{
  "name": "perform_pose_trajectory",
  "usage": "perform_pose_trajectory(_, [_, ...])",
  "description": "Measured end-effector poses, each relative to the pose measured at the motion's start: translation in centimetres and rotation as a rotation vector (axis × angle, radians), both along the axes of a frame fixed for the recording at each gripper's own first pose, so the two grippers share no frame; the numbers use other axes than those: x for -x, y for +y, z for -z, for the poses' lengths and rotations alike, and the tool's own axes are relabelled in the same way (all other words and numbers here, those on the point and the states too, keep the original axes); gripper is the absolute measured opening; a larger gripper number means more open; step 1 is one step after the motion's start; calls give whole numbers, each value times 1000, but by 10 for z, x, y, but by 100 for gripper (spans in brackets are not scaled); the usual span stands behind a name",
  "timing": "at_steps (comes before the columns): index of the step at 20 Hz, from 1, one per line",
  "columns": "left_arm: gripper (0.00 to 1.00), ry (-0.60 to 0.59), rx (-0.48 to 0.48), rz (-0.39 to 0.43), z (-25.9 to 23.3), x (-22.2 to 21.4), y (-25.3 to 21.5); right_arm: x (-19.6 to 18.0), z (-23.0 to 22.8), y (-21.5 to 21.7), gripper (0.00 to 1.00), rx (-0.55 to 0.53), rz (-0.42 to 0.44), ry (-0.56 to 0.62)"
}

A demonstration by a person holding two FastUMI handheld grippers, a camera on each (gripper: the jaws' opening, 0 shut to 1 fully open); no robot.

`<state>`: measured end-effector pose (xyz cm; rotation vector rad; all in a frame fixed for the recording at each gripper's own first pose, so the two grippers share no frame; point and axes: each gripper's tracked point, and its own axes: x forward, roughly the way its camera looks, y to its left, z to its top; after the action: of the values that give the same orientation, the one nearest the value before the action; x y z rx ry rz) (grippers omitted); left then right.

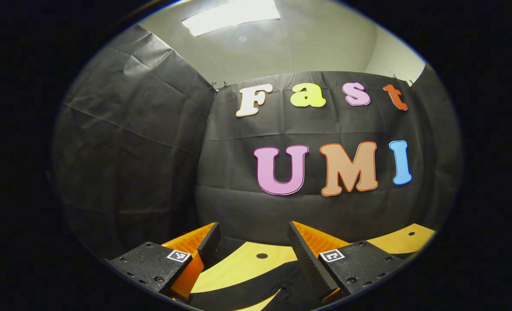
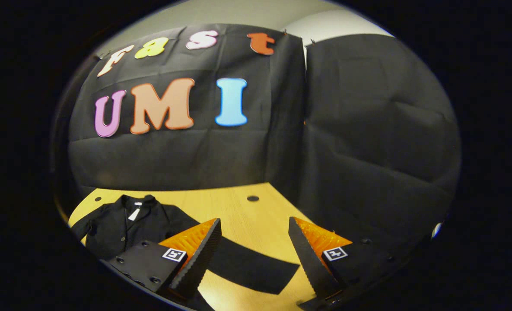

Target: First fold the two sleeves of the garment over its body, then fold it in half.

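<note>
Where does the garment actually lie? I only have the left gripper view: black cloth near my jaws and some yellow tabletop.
Observer: In the right gripper view a black jacket lies flat on the wooden table, collar toward the booth wall.
Operator: Is a sleeve folded yet?
Observer: One sleeve stretches straight out across the table, unfolded, passing between the right gripper and its open jaws.
Operator: Is that gripper holding it?
Observer: No, its jaws stand wide apart with nothing pinched between them.
Operator: Any detail on the jacket front?
Observer: A white tag shows just below the collar.
</note>
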<state>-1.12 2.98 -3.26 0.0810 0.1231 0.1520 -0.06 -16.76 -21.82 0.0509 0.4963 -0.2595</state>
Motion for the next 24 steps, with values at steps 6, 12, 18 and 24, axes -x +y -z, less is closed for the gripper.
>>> perform_pose_trajectory(6, [92,34,-40,5,6,-4,-10,8,139,-33,100,-41,19,318])
perform_pose_trajectory(12, [92,82,-60,-7,21,7,-15,7,186,-44,100,-121,48,424])
perform_pose_trajectory(18, [93,101,-37,-25,30,9,-18,8,189,-40,100,-118,7,440])
perform_pose_trajectory(24, [92,99,-23,-28,31,11,-18,-5,177,-20,62,-127,-25,455])
